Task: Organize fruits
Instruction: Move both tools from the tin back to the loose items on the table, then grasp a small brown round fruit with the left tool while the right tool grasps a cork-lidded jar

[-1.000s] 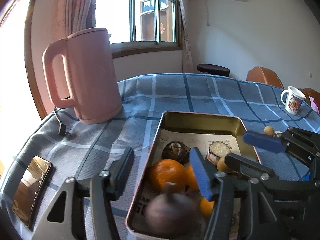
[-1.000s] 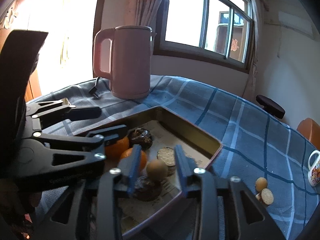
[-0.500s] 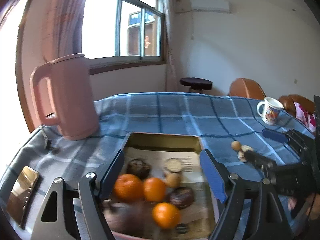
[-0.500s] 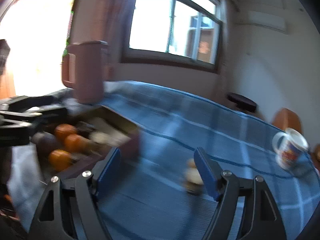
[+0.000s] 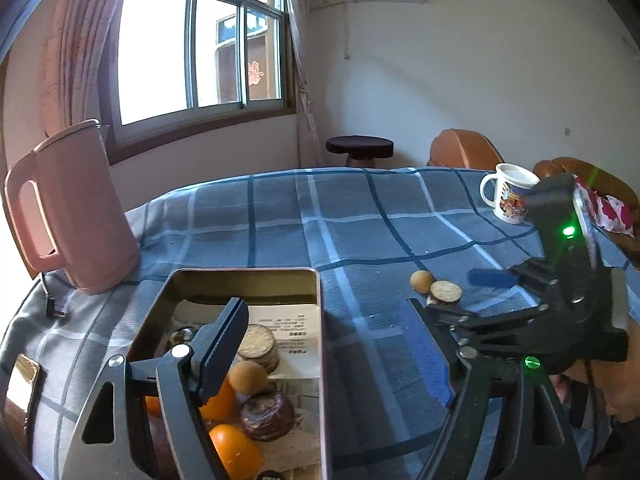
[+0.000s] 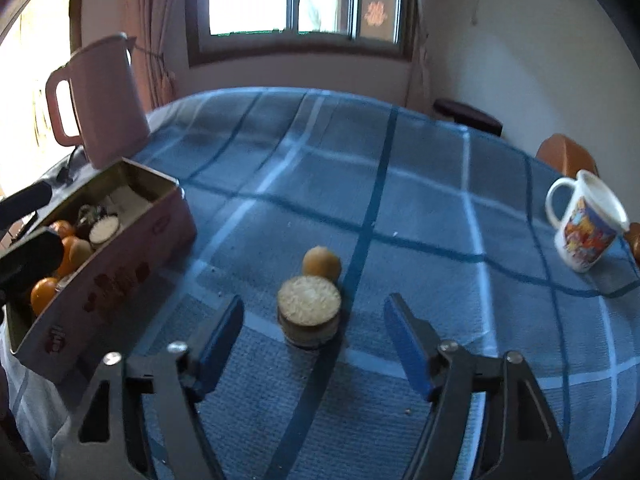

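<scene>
Both grippers are empty as I read it: my left gripper [image 5: 324, 344] hangs spread over the near right side of the tin [image 5: 318, 280], gripping nothing, and my right gripper [image 6: 314, 336], whose jaws have just been closing a little, stands open around a sliced fruit [image 6: 309, 310] without touching it. Going left to right, the tin near the left edge of the table [image 6: 420, 184] already holds oranges [image 5: 234, 446], a dark fruit [image 5: 266, 414], a small brown fruit [image 5: 249, 376] and a cut piece [image 5: 258, 346]. Still out on the cloth toward the middle are the sliced fruit and, touching it behind, a round brown fruit [image 6: 321, 262]. I judge the sorting mostly done, with these two left.
</scene>
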`<action>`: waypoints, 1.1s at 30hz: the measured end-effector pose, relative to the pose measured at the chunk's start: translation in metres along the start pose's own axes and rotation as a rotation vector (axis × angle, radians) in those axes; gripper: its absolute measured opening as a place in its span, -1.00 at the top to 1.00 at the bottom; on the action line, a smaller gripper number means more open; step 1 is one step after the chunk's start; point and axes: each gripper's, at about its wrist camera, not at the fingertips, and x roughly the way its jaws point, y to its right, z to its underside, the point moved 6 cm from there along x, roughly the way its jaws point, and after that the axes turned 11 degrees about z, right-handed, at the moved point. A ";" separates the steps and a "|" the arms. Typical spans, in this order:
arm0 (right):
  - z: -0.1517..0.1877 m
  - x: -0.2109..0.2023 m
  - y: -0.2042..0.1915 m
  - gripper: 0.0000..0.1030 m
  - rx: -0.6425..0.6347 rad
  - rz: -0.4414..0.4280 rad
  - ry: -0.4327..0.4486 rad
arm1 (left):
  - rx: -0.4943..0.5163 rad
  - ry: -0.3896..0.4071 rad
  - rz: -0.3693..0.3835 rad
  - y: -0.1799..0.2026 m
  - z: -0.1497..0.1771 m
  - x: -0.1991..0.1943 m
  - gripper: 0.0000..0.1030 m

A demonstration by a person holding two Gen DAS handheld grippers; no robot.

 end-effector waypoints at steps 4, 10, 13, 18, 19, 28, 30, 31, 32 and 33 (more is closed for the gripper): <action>0.004 0.006 0.001 0.27 0.020 -0.047 -0.036 | 0.016 -0.014 0.009 0.008 -0.003 0.007 -0.54; 0.003 -0.005 0.031 0.28 0.096 0.024 0.029 | 0.021 -0.051 0.032 0.024 -0.012 0.027 -0.54; 0.006 -0.004 0.054 0.28 0.127 0.095 0.032 | 0.042 -0.079 0.037 0.039 -0.016 0.044 -0.54; 0.009 -0.001 0.084 0.28 0.188 0.135 0.026 | 0.029 -0.157 0.057 0.058 -0.017 0.087 -0.54; 0.010 -0.001 0.088 0.28 0.199 0.130 0.026 | 0.026 -0.170 0.058 0.063 -0.016 0.096 -0.54; 0.012 -0.001 0.097 0.28 0.226 0.098 0.029 | -0.015 -0.293 0.128 0.077 -0.011 0.156 -0.05; 0.013 -0.001 0.096 0.28 0.223 0.098 0.027 | -0.014 -0.310 0.134 0.080 -0.009 0.163 0.00; 0.013 0.000 0.096 0.28 0.222 0.093 0.025 | -0.021 -0.323 0.138 0.080 -0.008 0.166 0.05; 0.012 0.000 0.095 0.28 0.219 0.088 0.024 | -0.029 -0.329 0.145 0.079 -0.008 0.168 0.18; 0.012 0.001 0.094 0.28 0.215 0.087 0.021 | -0.034 -0.328 0.152 0.079 -0.008 0.168 0.30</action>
